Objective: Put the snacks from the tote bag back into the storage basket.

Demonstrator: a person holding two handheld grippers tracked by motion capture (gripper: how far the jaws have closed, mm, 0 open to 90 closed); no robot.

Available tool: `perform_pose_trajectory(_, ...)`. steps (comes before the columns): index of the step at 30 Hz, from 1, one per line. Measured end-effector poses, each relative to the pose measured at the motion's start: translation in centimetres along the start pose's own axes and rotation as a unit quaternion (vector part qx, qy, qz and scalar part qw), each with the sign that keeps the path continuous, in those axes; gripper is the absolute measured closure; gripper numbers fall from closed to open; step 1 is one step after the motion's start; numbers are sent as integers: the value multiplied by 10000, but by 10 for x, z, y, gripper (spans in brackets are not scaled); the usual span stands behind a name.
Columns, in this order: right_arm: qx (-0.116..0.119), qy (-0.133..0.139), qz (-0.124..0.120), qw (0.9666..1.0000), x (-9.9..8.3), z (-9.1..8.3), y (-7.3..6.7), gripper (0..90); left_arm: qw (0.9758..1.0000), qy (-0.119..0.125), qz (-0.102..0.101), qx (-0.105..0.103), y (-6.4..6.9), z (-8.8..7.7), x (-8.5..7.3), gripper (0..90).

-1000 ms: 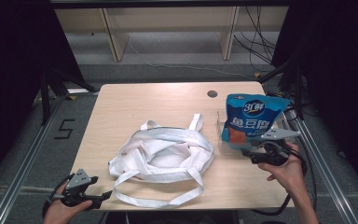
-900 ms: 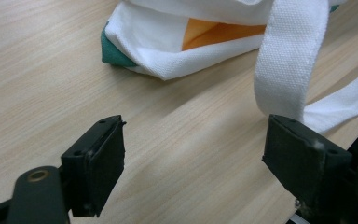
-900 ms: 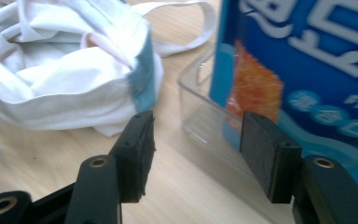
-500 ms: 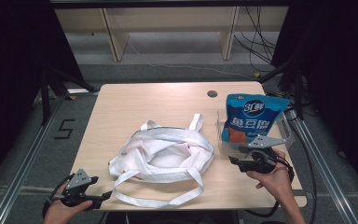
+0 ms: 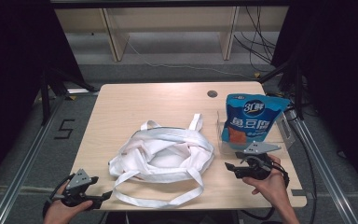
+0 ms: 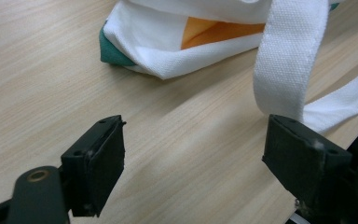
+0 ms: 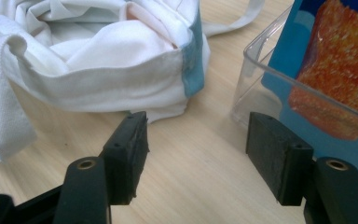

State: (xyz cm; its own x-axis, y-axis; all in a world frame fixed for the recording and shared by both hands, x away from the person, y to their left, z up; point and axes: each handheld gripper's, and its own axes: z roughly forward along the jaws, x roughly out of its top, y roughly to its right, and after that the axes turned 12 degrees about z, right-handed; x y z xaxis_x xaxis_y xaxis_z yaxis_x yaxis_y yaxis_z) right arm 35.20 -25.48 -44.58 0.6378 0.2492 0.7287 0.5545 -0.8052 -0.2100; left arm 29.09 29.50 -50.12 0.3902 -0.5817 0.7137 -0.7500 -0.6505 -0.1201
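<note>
Right hand-held gripper (image 5: 230, 167): jaws wide apart with bare worktop between them, holding nothing. They've just been opening, and it sits low near the front right of the worktop (image 5: 135, 105).
Left hand-held gripper (image 5: 106, 195): also spread open and empty, parked at the front left edge, with a white strap (image 6: 284, 56) lying just ahead of one jaw.
Tote bag (image 5: 165, 154): white cloth, slumped in a heap mid-worktop, handles flopped toward the front. The right gripper view shows it just beyond the jaws.
Snack pouch (image 5: 253, 122): blue, standing upright in a clear plastic bin (image 5: 282, 135) at the right side, near the right gripper.
</note>
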Motion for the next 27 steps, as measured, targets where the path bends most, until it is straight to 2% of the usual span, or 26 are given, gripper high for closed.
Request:
perform_pose_trajectory(2,-74,2,-2,10000,-2,0,-1,392,10000,2,4,2,0,0,0,198)
perform_pose_trajectory(3,-64,36,75,9999,-4,1,-2,387,10000,5,3,0,0,0,0,198)
perform_pose_trajectory(4,-57,-53,52,10000,-5,0,-2,382,10000,2,2,1,0,0,0,198)
perform_pose_trajectory(7,-13,1,63,10000,-10,3,-2,376,10000,10,-3,2,0,0,0,199)
perform_pose_trajectory(8,-10,-61,102,9999,-10,1,-3,375,10000,5,-1,0,0,0,0,198)
perform_pose_trajectory(9,-19,15,77,10000,-12,2,-3,374,10000,9,0,0,0,0,0,198)
perform_pose_trajectory(10,17,-46,77,10000,-13,1,-3,372,10000,8,2,-1,0,0,0,198)
perform_pose_trajectory(14,-23,-16,94,10000,-19,2,-3,366,10000,8,-6,-1,0,0,0,198)
perform_pose_trajectory(15,-78,-52,15,10000,-20,1,-2,364,10000,-12,-5,2,0,0,0,198)
perform_pose_trajectory(16,-74,-10,131,9999,-22,1,-4,363,10000,-24,-1,8,0,-1,0,198)
perform_pose_trajectory(17,-82,-89,116,9999,-22,0,-4,360,10000,-19,1,-1,0,0,0,198)
perform_pose_trajectory(18,-22,-92,240,9997,-24,1,-5,359,10000,2,3,-1,0,0,0,198)
perform_pose_trajectory(19,-68,-31,158,9998,-25,1,-4,358,10000,3,1,1,0,0,0,198)
perform_pose_trajectory(21,9,-69,174,9998,-27,0,-4,351,10000,-24,6,1,0,-1,0,198)
perform_pose_trajectory(22,-61,-99,302,9995,-30,-1,-7,348,10000,-13,3,13,0,0,0,198)
perform_pose_trajectory(23,-61,-99,302,9995,-30,-1,-7,348,10000,-13,3,13,0,0,0,198)
perform_pose_trajectory(24,-55,-97,181,9998,-32,0,-5,343,10000,35,1,33,0,0,0,198)
perform_pose_trajectory(27,-73,-94,221,9997,-36,0,-7,334,10000,1,-4,7,0,0,0,198)
